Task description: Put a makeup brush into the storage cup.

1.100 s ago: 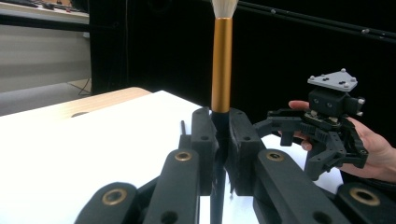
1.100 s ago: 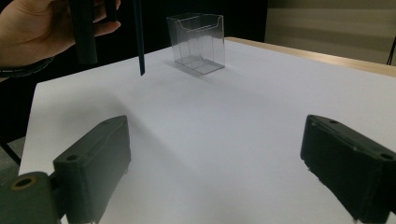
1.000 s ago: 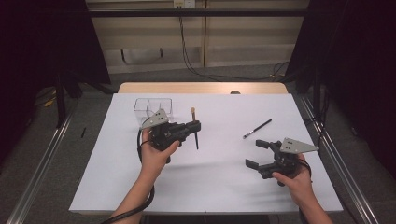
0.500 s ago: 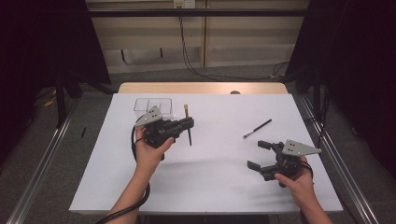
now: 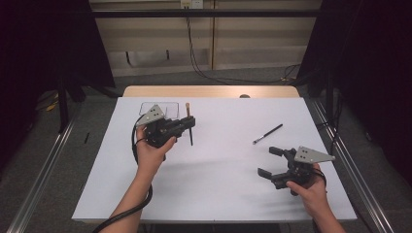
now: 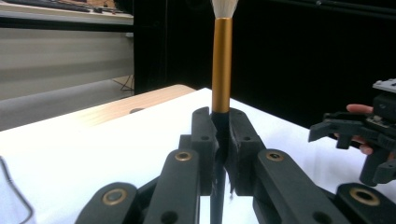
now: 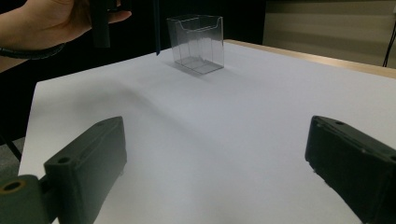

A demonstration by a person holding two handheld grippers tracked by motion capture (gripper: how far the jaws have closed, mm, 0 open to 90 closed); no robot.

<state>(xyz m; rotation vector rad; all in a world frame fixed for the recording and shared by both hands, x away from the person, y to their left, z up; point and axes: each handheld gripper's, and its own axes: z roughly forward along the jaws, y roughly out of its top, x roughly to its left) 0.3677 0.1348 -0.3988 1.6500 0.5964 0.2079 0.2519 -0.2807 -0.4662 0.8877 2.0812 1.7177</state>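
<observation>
White sheet covers most of your table (image 5: pixel 214 189), with a strip of bare wood along the far edge and dark floor and rails on both sides. From the high view, your left gripper (image 5: pixel 190 122) sits over the far left part of the sheet, jaws clamped on a brush (image 5: pixel 189 127) that stands nearly upright, bristle end up and dark handle end down. Just beyond it, close to the far edge, stands a clear box (image 5: pixel 167 108). A second brush (image 5: pixel 267 134) lies flat right of centre, well apart from both grippers. Your right gripper (image 5: pixel 267 162) hovers near the front right corner, jaws spread wide with nothing between them; the broad middle of the sheet lies bare between your hands. Left gripper view: the two jaws press together on the brush (image 6: pixel 221 88) at its dark handle just under the gold ferrule, pale bristles running off the top edge; your other gripper shows at the right edge. Right gripper view: the right gripper (image 7: pixel 215 154) has both jaws far apart over bare sheet, the clear box (image 7: pixel 197 43) well ahead near the sheet's far edge, your left hand (image 7: pixel 44 21) up at the top left corner.
</observation>
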